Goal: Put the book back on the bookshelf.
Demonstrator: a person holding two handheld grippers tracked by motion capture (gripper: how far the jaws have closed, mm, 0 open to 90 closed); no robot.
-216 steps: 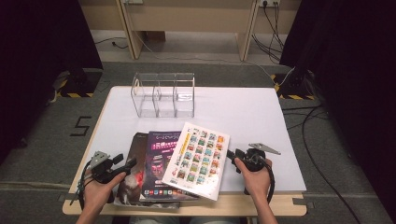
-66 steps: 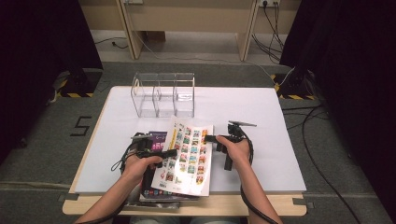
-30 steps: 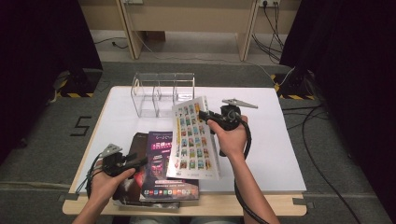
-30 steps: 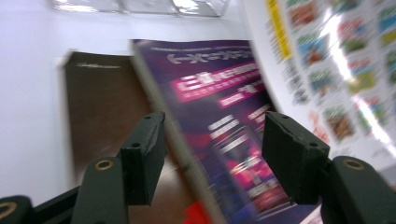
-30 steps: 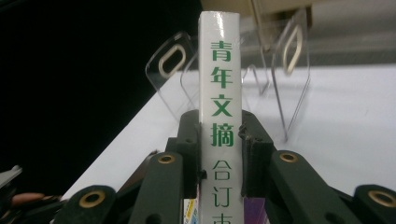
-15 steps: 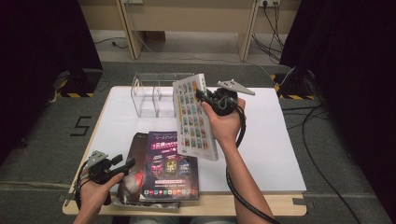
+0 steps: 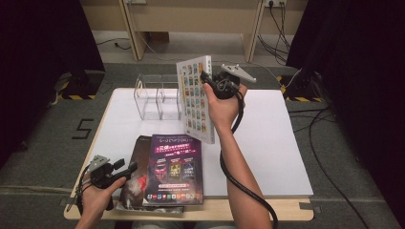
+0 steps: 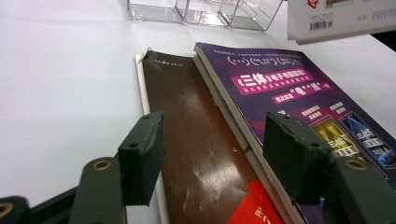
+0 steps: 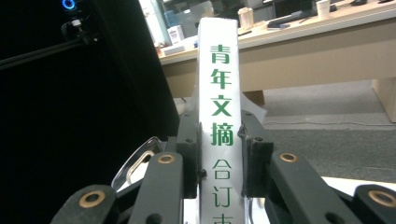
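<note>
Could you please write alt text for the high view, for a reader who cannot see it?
The right gripper holds a white book upright above a white table, beside a clear rack. The left gripper rests open by a purple magazine.

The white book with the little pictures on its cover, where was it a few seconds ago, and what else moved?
The white book lay flat on the stack near the front edge. The right gripper clamped its spine and lifted it upright, toward the clear rack. The left gripper drew back, open, beside the purple book. The stack and rack stayed put.
</note>
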